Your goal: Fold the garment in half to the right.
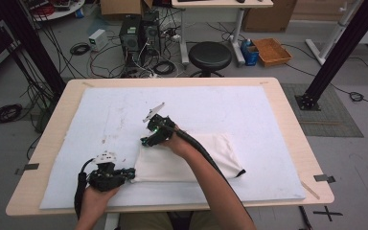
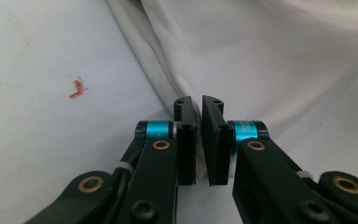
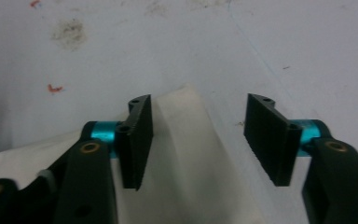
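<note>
A folded white cloth (image 1: 191, 158) lay on the white foam sheet (image 1: 100, 120) that covered most of the wooden worktop (image 1: 287, 110), toward the near edge and a little right of the middle. One dark-trimmed corner of it showed at its near right end.

The left tongs (image 1: 130, 173) sat at the cloth's near left corner, held low in the person's left hand (image 1: 96, 194). In the left gripper view its jaws stood almost together, with only a thin slit between them, and a fold of the white cloth (image 2: 270, 60) ran down into that slit; they looked clenched on the cloth's edge. A small orange-red mark (image 2: 76, 89) showed on the foam to the left of the jaws there.

The right tongs (image 1: 146, 142) were at the cloth's far left corner, the right hand (image 1: 175, 143) resting over the fabric. In the right gripper view the jaws were spread wide, released, with the rounded cloth corner (image 3: 186, 140) lying between them and touching the left-hand jaw; small red specks (image 3: 54, 87) and a brownish smudge (image 3: 69, 31) marked the foam beyond.

No writing or label could be read on the cloth, the tongs or the foam. Beyond the worktop stood a black round stool (image 1: 210, 56), computer towers (image 1: 130, 36) amid tangled cables, and an orange tray (image 1: 271, 51) on the floor.
</note>
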